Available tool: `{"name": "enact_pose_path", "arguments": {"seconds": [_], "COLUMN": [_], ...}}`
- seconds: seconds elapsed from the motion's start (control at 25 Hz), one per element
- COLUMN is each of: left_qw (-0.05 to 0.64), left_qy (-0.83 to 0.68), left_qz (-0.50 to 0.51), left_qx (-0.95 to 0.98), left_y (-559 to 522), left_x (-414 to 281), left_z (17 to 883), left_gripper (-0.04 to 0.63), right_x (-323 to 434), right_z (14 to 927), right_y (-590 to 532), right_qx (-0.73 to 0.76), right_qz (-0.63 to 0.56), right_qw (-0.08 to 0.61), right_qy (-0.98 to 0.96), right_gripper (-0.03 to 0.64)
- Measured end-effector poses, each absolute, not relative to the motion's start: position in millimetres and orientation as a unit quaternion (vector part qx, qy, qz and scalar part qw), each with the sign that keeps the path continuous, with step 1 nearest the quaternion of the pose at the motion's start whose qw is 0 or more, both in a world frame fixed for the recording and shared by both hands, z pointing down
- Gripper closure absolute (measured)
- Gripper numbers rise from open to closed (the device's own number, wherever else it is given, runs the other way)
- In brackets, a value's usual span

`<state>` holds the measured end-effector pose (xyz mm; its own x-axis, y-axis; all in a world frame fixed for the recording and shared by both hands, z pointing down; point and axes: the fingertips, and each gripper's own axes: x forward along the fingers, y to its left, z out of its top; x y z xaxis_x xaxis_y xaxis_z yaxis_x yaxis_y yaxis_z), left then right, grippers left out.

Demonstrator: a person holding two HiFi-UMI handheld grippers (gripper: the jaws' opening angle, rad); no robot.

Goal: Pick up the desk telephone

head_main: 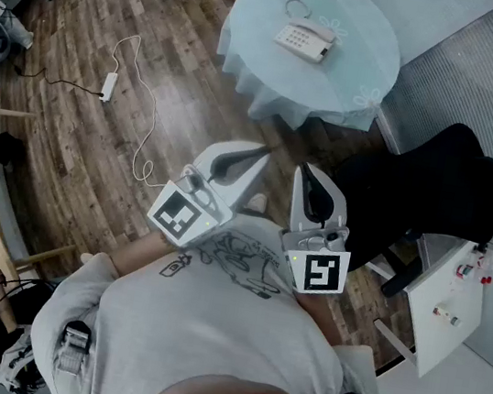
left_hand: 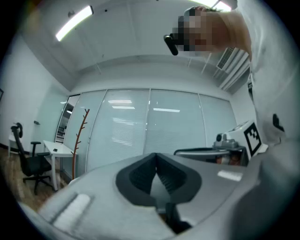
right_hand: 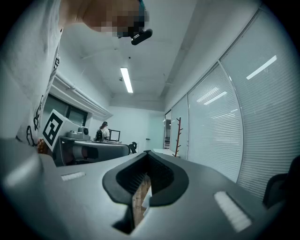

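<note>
Left tongs and right tongs are both clenched empty, near the chest. Telephone sits on the far round desk, well apart. Haven't reached yet, so I'd approach and open up first.

A round table stands near a black chair, a power strip lying on the wooden floor

No legible text or labels

The desk telephone lies on the table, a chair just beside.
</note>
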<state>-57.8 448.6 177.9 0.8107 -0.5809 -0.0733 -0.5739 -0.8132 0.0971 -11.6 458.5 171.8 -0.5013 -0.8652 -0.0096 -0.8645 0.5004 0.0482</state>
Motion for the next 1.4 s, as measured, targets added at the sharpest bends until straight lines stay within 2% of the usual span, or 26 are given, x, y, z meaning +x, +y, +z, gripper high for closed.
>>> {"name": "enact_pose_path", "arguments": {"seconds": [1.0, 1.4], "left_qw": [0.044, 0.051], "left_qy": [-0.333, -0.339], "left_qz": [-0.046, -0.036], "left_qx": [0.941, 0.939], "left_y": [428, 384], "left_x": [2, -1], "left_z": [195, 211], "left_gripper": [0.592, 0.592], "right_x": [52, 52], "right_z": [196, 211], "right_y": [441, 396], "right_qx": [0.478, 0.477], "right_qz": [-0.014, -0.005], "right_qw": [0.019, 0.022], "right_qy": [-0.878, -0.879], "right_gripper": [0.611, 0.611]}}
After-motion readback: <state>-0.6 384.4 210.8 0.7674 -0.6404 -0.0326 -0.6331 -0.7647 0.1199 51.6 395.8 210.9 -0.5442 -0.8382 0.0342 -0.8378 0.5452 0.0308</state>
